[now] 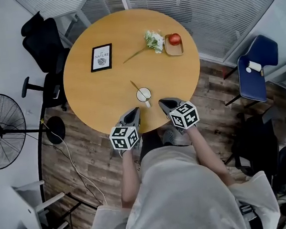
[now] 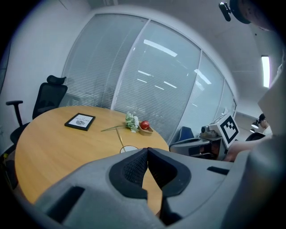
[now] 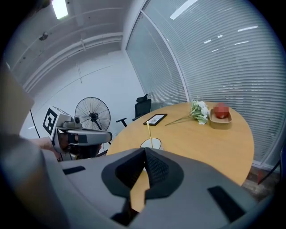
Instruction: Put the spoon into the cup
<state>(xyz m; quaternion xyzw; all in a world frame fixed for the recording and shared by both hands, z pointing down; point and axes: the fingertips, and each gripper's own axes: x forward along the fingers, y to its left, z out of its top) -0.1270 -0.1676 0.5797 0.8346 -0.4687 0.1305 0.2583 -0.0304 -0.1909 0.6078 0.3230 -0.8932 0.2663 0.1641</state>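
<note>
we log: spoon (image 1: pixel 136 87) stands in cup (image 1: pixel 148 97), task looks done | L gripper (image 1: pixel 133 112) jaws together, empty | R gripper (image 1: pixel 165 103) same | nothing left afaict

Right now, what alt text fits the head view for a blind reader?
A spoon stands in a white cup on a round wooden table, with the left gripper and right gripper shut and empty beside it. Farther back lie a framed picture, flowers and an apple.
</note>
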